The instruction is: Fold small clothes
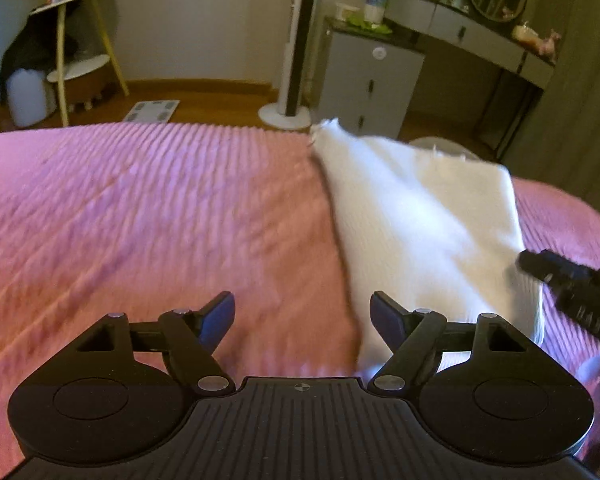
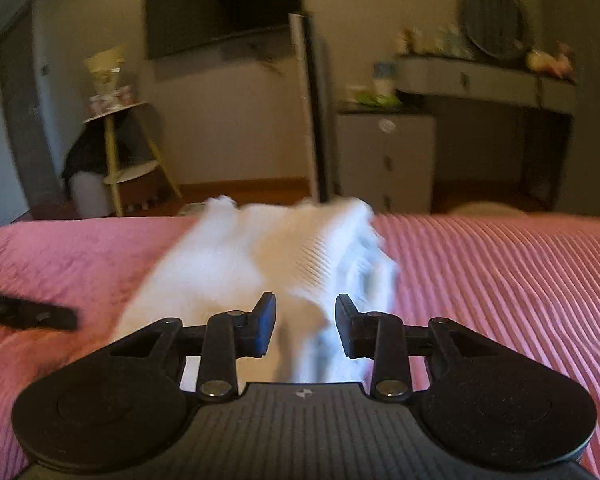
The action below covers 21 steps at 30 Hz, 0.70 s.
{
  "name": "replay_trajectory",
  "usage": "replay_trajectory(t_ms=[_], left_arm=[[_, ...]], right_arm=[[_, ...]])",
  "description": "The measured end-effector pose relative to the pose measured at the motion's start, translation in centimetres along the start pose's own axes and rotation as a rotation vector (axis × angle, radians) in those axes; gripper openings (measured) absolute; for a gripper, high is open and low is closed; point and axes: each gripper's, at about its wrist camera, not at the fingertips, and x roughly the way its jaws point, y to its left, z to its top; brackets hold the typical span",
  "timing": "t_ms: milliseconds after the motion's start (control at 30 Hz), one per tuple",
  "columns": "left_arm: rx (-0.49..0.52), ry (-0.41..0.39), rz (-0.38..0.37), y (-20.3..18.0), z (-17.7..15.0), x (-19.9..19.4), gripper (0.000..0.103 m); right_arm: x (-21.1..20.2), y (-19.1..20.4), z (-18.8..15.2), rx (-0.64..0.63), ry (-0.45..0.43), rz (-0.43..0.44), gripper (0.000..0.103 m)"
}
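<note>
Left wrist view shows the left gripper (image 1: 302,316), jaws spread and holding nothing, over the pink bed (image 1: 140,208); the white garment (image 1: 420,220) lies folded at two o'clock. Right gripper (image 2: 306,326) hovers released above it. Next likely: pinch an edge and fold again.

Garment (image 1: 420,216) lies on bedspread (image 1: 160,208), dresser (image 1: 372,80) behind

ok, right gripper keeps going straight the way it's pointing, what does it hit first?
Most likely the white garment: the right gripper, open, points along its length on the pink bedspread. Height above the cloth is unclear through the blur.
</note>
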Motion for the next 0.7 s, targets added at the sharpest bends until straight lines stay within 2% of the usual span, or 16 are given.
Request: replay_trajectory(t_ms=[100, 167, 233, 300, 433, 567, 600, 633, 700], left_arm=[[0.012, 0.010, -0.021, -1.4, 1.5, 2.3, 0.080], [0.039, 0.018, -0.035, -2.3, 2.1, 4.2, 0.081], [0.048, 0.013, -0.036, -2.6, 2.2, 5.6, 0.085], [0.061, 0.052, -0.062, -2.5, 2.1, 7.1, 0.090], [-0.003, 0.084, -0.120, -1.3, 1.3, 8.4, 0.095], [-0.094, 0.121, -0.171, 0.4, 1.5, 8.4, 0.094], [-0.097, 0.119, -0.182, 0.6, 1.6, 8.1, 0.094], [-0.091, 0.118, -0.197, 0.8, 1.7, 7.7, 0.092], [-0.094, 0.118, -0.218, 1.5, 1.9, 7.4, 0.092]], right_arm=[[1.6, 0.9, 0.9, -0.067, -0.001, 0.021, 0.030], [3.7, 0.5, 1.0, -0.080, 0.040, 0.017, 0.028], [6.1, -0.6, 0.1, -0.092, 0.105, -0.017, 0.021], [6.7, -1.8, -0.6, -0.107, 0.081, -0.023, 0.019], [6.6, -4.1, -0.9, 0.014, 0.082, 0.034, 0.017], [6.1, -4.7, -0.5, 0.078, 0.085, 0.056, 0.017], [5.1, -5.0, -0.6, 0.120, 0.076, 0.071, 0.022], [4.4, -5.7, -0.5, 0.172, 0.065, 0.080, 0.041], [3.3, -6.9, -1.2, 0.251, 0.062, 0.065, 0.069]])
